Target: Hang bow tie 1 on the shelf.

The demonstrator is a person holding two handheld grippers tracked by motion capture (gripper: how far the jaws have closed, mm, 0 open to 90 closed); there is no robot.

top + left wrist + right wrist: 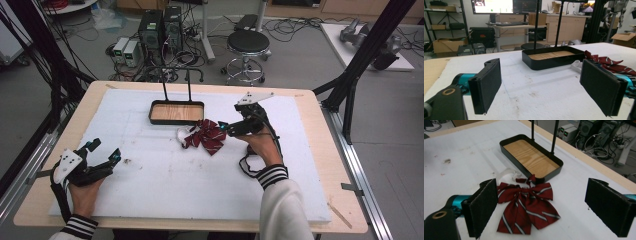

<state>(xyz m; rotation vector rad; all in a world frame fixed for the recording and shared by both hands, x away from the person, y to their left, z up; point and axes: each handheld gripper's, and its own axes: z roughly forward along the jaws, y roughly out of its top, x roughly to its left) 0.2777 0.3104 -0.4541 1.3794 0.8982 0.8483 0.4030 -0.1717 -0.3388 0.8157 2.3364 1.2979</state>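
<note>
Lying flat on the counter: red striped bow tie, at twelve o'clock between the released right fingers, touching neither.

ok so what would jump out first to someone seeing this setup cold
Probably the dark red striped bow tie, lying on the white table cover just in front of the black tray with its wooden floor and two upright rods. Next, the right tool, its jaws open beside the bow tie, and the left tool open near the table's left edge.
</note>
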